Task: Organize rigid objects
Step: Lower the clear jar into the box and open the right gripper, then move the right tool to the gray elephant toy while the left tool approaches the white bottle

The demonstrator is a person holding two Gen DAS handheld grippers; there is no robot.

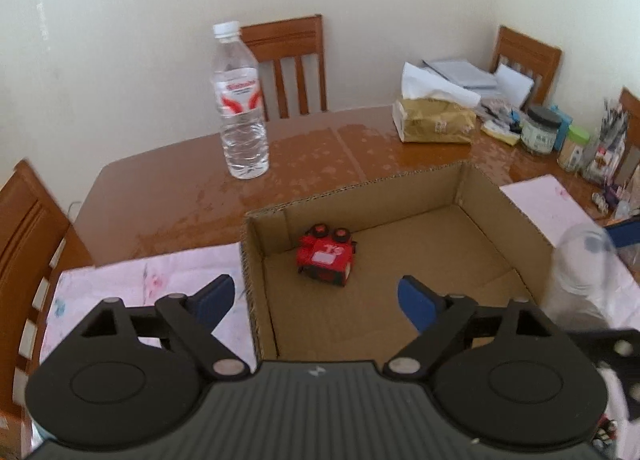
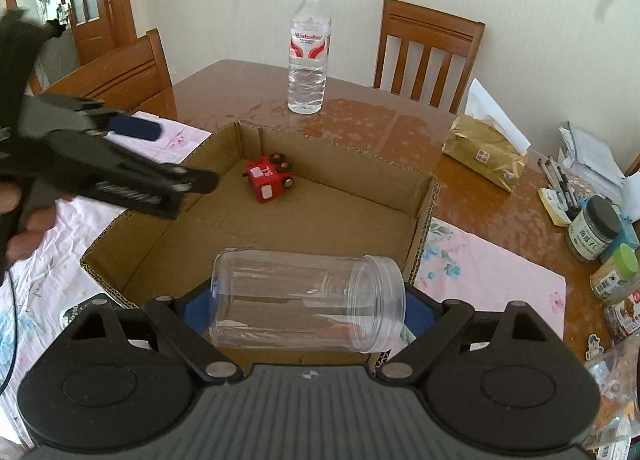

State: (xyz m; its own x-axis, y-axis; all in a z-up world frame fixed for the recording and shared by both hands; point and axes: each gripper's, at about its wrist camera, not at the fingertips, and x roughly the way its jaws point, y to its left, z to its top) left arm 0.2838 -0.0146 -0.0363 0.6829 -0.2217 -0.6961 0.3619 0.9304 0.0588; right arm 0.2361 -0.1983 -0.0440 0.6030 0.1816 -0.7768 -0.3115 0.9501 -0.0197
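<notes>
**Jar over the box, and the grip worries me**

My right gripper [image 2: 308,300] is pinching the clear plastic jar [image 2: 306,298] end to end, lying sideways just above the near wall of the cardboard box [image 2: 420,216]. That smooth, round plastic could slip or roll out between the pads if I tilt; dropped from here it might clip the corrugated rim and bounce onto the pink floral cloth [image 2: 492,280]. My left gripper [image 1: 316,296] hangs spread wide over the box's left wall, nothing between its blue pads. The red toy truck [image 1: 326,260], blocky and hard with little black wheels up, sits on the box floor toward the far left corner. Glossy wooden table [image 1: 320,156] beyond; water bottle [image 1: 240,104] upright, well apart.
</notes>
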